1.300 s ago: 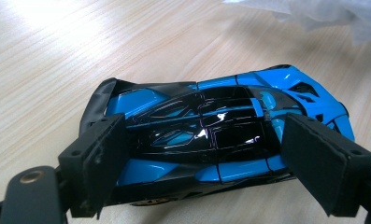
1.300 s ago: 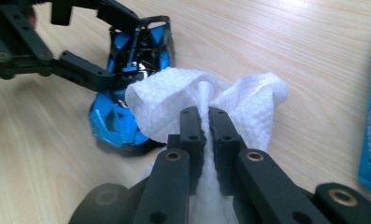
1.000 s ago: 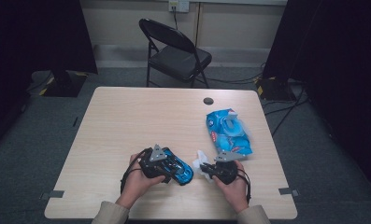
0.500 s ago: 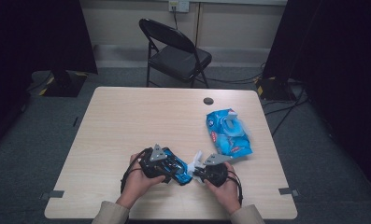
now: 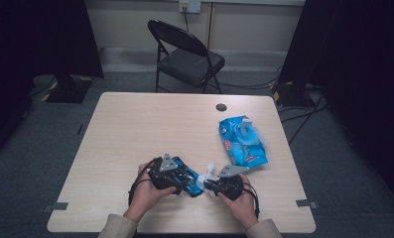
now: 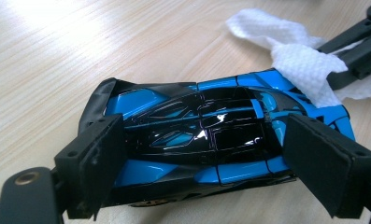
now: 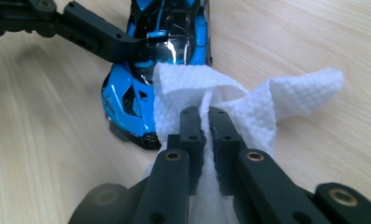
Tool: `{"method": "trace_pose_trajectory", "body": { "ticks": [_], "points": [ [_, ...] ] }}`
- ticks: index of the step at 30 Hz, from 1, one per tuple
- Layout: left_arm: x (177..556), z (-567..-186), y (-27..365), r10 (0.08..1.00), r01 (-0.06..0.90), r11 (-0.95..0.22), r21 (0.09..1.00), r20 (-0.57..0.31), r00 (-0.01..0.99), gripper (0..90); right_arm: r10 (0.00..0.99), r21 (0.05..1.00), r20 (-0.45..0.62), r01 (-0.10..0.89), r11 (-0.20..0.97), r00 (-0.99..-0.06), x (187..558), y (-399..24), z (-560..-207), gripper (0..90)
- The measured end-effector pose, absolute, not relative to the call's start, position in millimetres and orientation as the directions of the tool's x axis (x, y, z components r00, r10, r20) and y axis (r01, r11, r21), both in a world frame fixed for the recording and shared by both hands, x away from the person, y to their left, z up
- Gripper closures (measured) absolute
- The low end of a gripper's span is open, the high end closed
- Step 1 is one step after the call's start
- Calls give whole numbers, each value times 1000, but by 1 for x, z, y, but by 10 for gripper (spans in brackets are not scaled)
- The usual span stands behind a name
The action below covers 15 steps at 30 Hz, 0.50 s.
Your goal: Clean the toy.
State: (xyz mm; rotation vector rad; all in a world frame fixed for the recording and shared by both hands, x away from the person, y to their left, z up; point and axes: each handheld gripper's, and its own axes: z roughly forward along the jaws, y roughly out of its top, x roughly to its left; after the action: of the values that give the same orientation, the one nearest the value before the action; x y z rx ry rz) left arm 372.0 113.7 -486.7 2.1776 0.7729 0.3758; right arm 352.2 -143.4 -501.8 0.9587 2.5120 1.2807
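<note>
The left gripper [image 5: 177,179] is clamping one blue-and-black toy car [image 6: 211,144] across its flanks, fingers [image 6: 96,163] spread wide against the body, at the near edge of the desk [image 5: 150,124]. The right gripper [image 7: 205,122] is pinching one white wipe [image 7: 248,100], fingers pressed almost together, and laying it against the car's end. The car is judged rigid, glossy and slippery: grip the sides. The wipe is soft and limp: pinch a fold. One wipe packet [image 5: 243,141] is lying well apart.
</note>
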Motion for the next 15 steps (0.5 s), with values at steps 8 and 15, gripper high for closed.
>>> {"method": "trace_pose_trajectory", "body": {
  "ticks": [8,15],
  "points": [
    [372,-487,113,637,406,-511,757,16,771,134,586,773,147,463,434,-797,348,-144,-501,860],
    [372,-486,113,639,410,-512,755,15,769,134,560,763,156,460,454,-813,342,-141,-501,861]
  ]
}}
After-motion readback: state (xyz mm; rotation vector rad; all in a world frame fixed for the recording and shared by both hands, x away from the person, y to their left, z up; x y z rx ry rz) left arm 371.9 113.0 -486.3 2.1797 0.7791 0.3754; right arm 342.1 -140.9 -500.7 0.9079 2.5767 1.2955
